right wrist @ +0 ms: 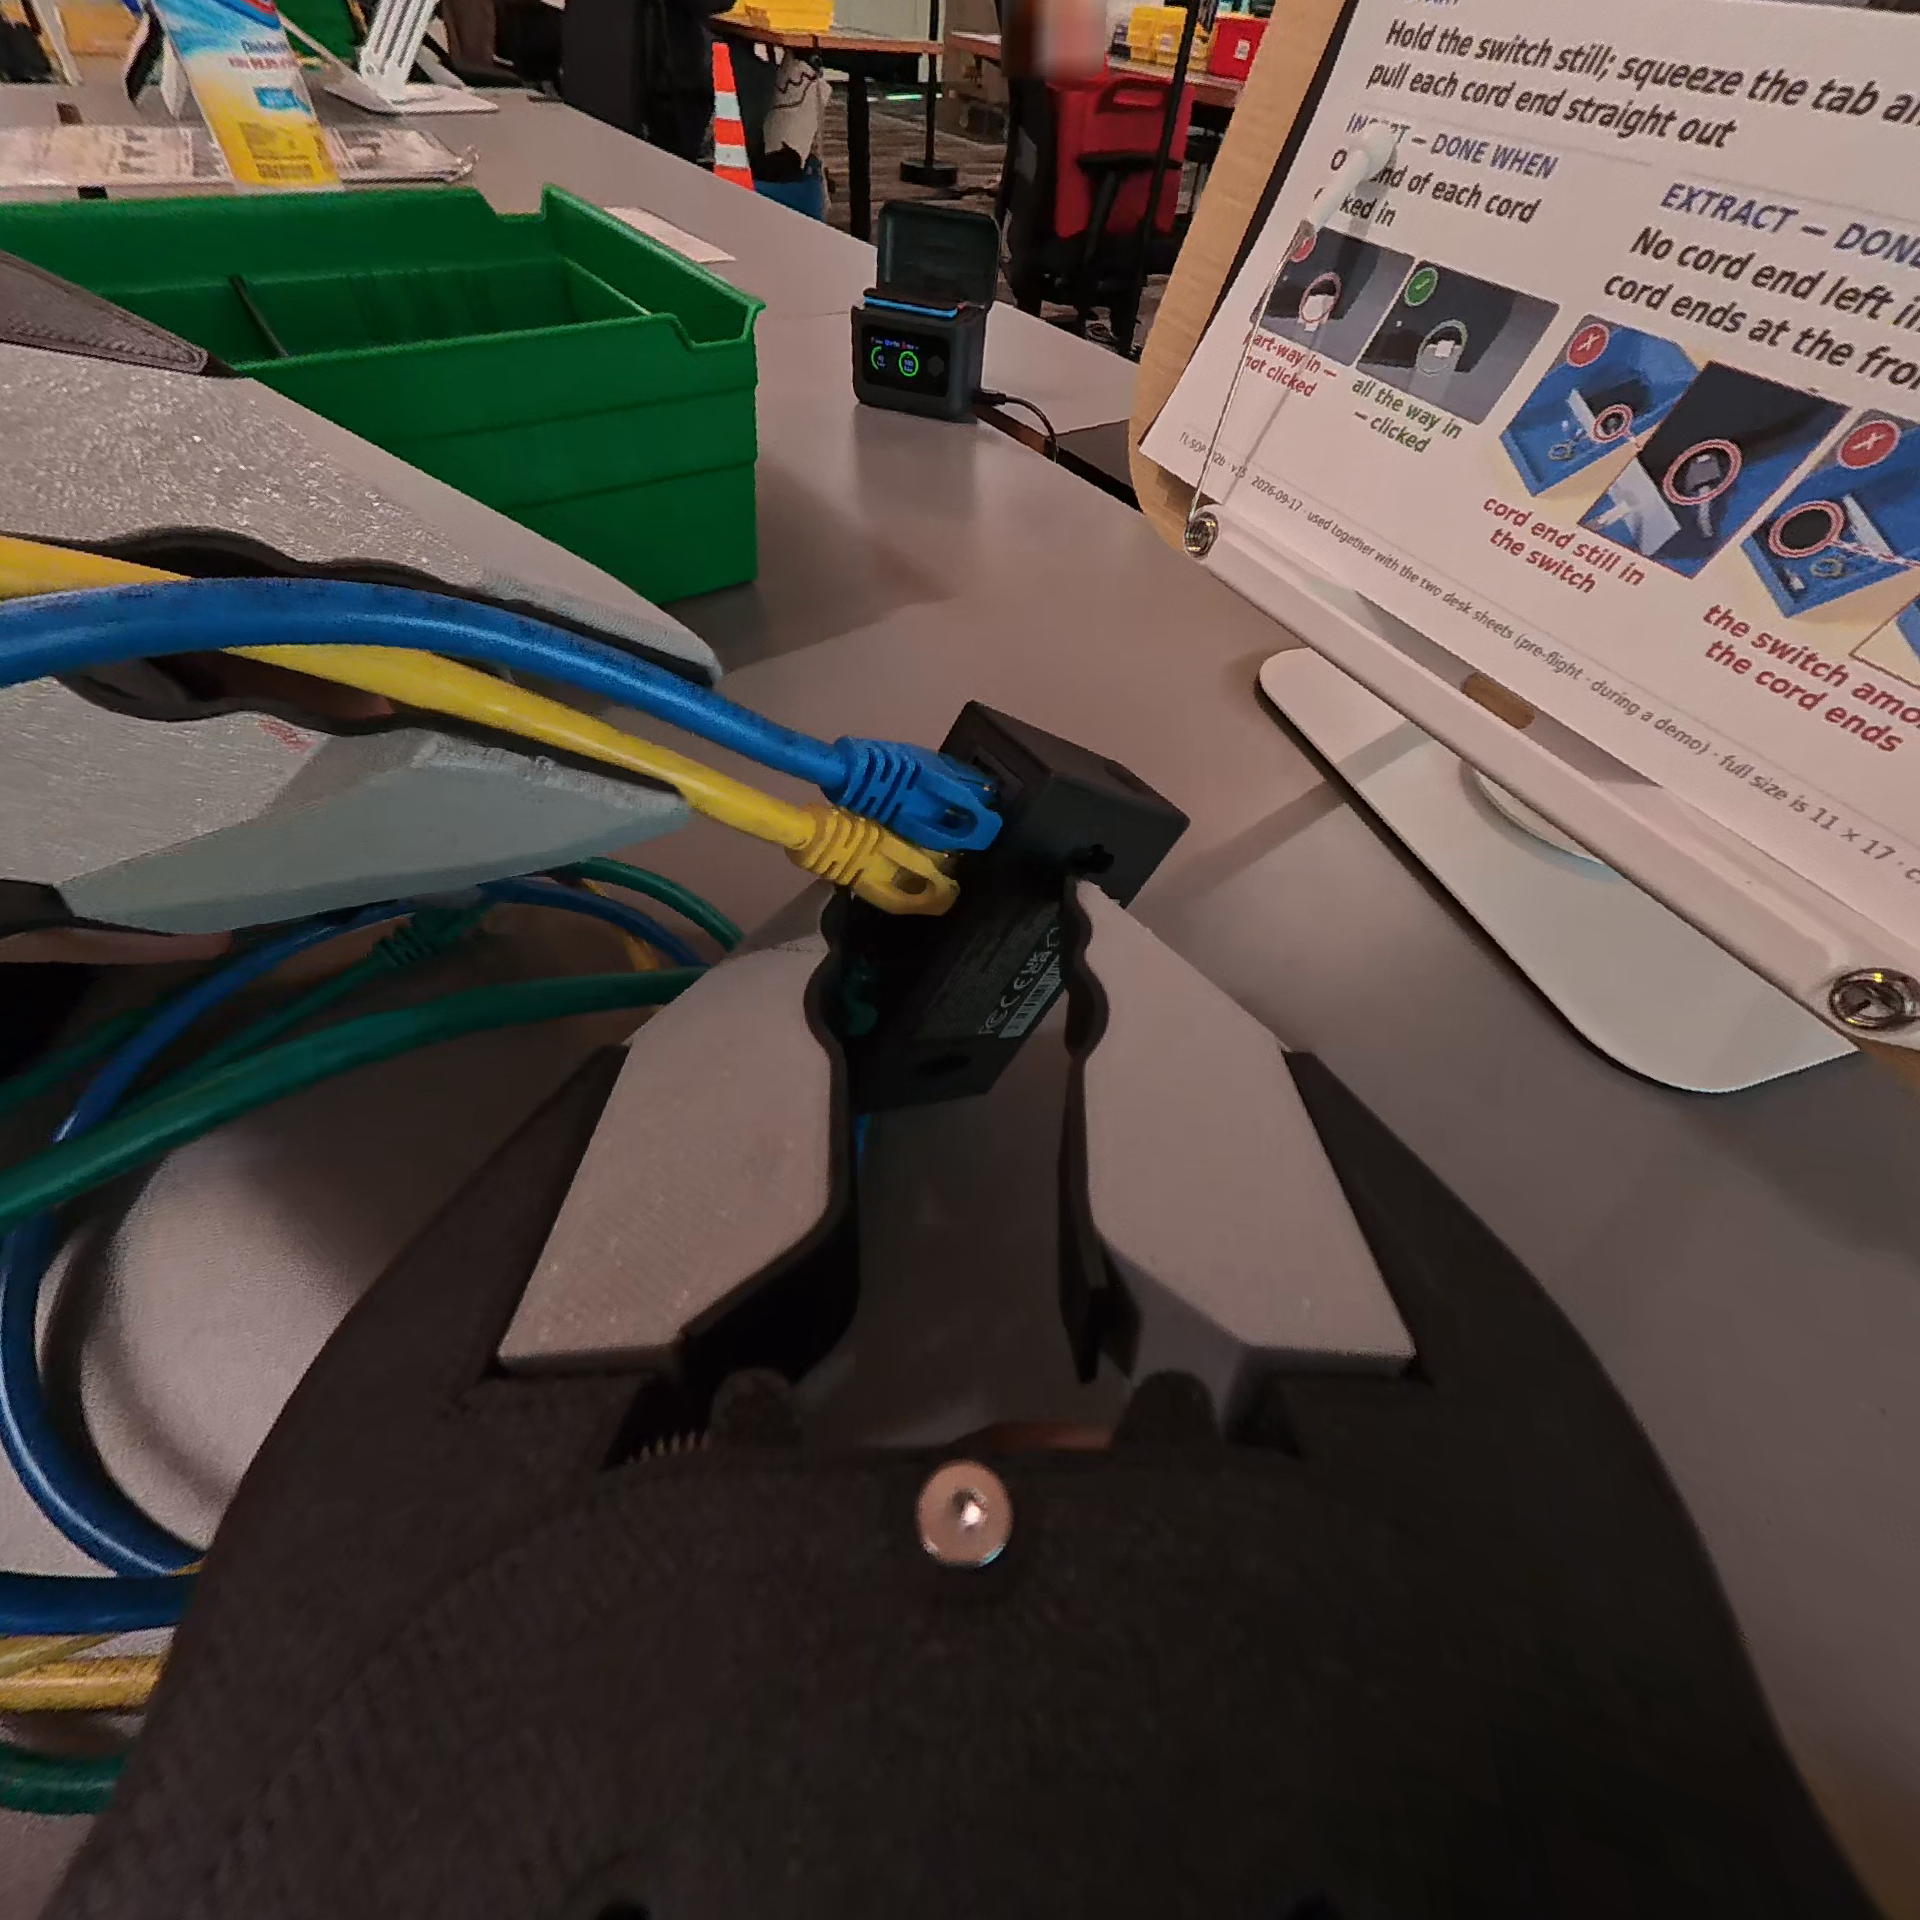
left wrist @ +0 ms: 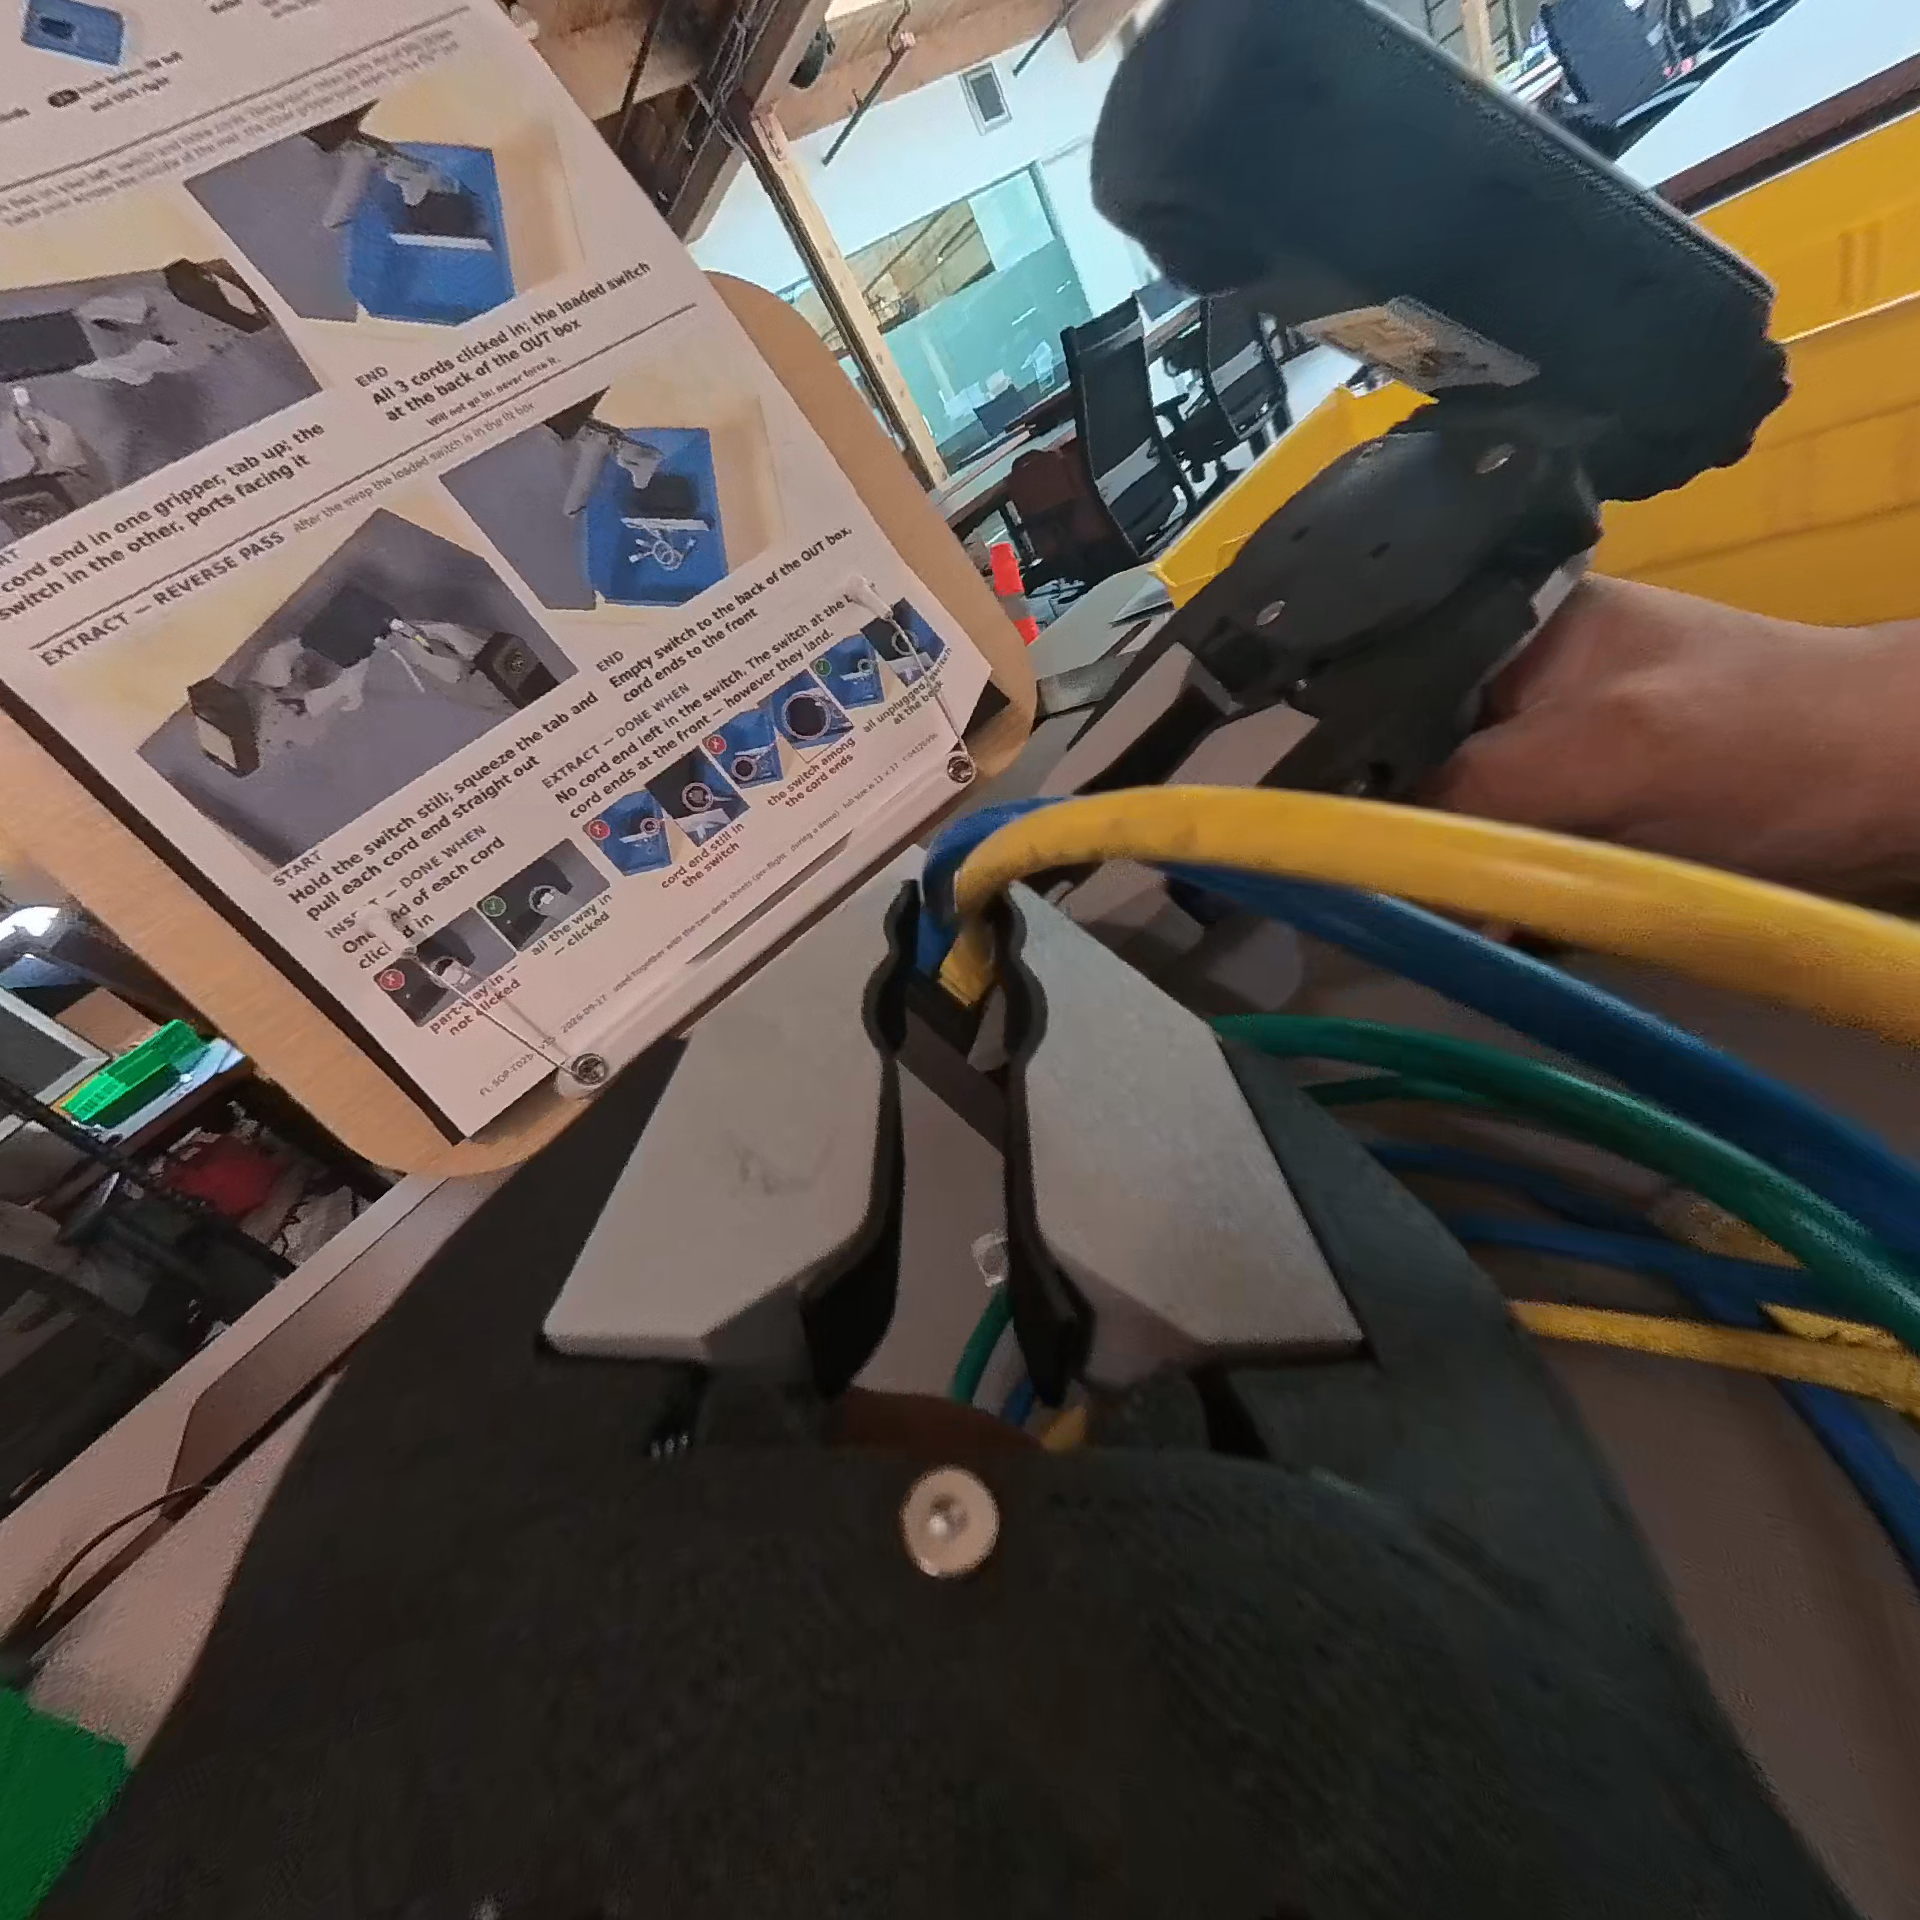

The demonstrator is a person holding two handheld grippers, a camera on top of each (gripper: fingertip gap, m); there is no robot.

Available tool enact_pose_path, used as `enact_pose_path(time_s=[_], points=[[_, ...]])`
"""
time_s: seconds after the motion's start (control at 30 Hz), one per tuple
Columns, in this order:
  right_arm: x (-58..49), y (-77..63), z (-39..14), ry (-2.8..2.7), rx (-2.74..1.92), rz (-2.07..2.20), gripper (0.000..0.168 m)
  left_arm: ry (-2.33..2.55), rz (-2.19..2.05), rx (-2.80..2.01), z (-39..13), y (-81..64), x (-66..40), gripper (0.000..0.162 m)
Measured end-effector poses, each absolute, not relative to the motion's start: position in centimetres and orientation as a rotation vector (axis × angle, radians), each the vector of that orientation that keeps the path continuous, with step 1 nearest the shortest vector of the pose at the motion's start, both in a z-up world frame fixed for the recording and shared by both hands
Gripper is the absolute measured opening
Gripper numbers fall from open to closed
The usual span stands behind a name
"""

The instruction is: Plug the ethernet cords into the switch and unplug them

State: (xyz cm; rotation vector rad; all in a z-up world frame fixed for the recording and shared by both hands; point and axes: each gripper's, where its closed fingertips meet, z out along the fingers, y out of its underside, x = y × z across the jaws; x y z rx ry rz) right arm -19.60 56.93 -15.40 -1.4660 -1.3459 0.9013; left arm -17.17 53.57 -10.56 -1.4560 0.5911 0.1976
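Observation:
My right gripper [right wrist: 951,966] is shut on the small black switch [right wrist: 1081,821] and holds it above the grey table. A blue plug [right wrist: 914,795] and a yellow plug [right wrist: 873,868] sit in its ports side by side. My left gripper [left wrist: 956,971] is closed around the yellow cord [left wrist: 1455,873] just behind its plug, and the blue cord [left wrist: 1558,997] also passes between its fingers. It comes in from the left in the right wrist view [right wrist: 696,738]. A green cord [right wrist: 416,1029] runs under the right gripper's left finger; its end is mostly hidden.
An instruction sheet on a wooden board [right wrist: 1662,364] stands on a white base [right wrist: 1558,914] to the right. A green bin [right wrist: 468,343] and a small black device with a screen [right wrist: 914,353] stand behind. Yellow bins [left wrist: 1766,436] are beyond the hand [left wrist: 1662,727]. Loose cord loops [right wrist: 62,1351] lie at left. My right fingertips sit around 6 cm from my left ones. From my right tips it is roughly 20 cm to the white base [right wrist: 1558,914]; from my left, 30 cm.

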Motion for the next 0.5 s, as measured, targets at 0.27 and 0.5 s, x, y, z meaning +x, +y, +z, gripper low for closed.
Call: enact_pose_path(time_s=[0.27, 0.5], points=[[-19.1, 57.6, -14.8, -1.294, -1.481, 0.923, 0.034, 0.575, 0.187, -1.443, -10.1, 53.4, -17.5, 0.019], [-18.5, 57.6, -13.3, -1.220, -1.485, 1.137, 0.034, 0.399, -0.092, -1.572, -10.6, 54.0, -19.7, 0.018]])
